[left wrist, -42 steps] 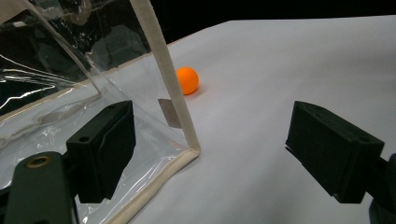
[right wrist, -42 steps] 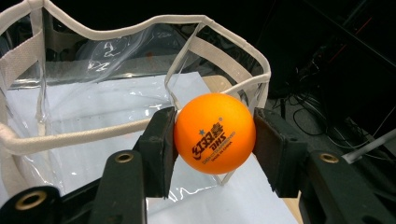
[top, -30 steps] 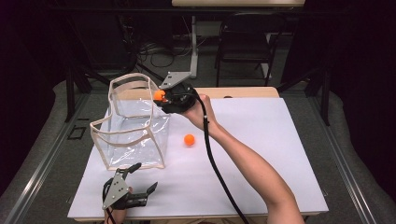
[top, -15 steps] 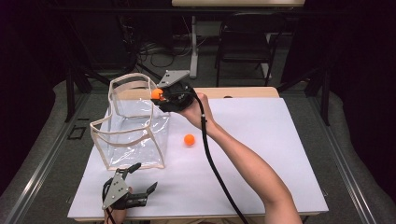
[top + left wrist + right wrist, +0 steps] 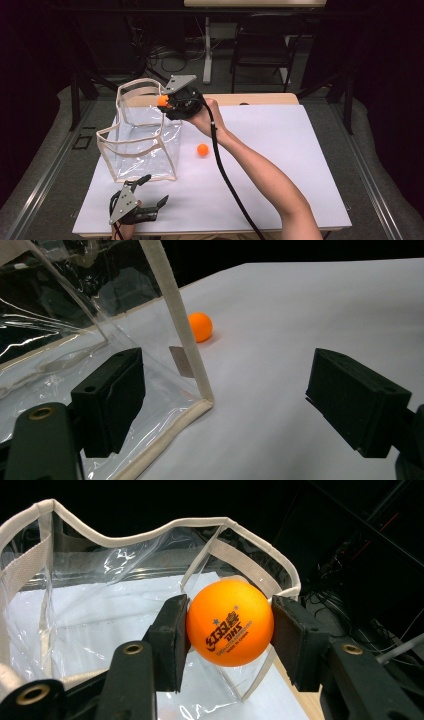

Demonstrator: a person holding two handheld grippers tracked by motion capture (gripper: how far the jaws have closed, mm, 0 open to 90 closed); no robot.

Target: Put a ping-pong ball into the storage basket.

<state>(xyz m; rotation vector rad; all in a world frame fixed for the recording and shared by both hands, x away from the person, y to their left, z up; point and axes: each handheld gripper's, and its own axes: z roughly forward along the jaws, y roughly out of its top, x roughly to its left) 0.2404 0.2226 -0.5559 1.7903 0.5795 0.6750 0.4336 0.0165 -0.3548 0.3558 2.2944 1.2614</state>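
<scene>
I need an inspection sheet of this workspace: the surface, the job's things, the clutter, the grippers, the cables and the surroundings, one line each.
Surface: white table top, flat, on a wooden table.
Job's things: clear bag with cream trim stands open at the left; one orange ball is held at the bag's rim; a second orange ball lies on the table right of the bag.
Clutter: nothing seen.
Grippers: right gripper is shut on the held ball; left gripper is open, low at the bag's near corner.
Cables: black cable trails from the right gripper along the forearm.
Surroundings: dark room, chair and floor cables behind the table.
</scene>
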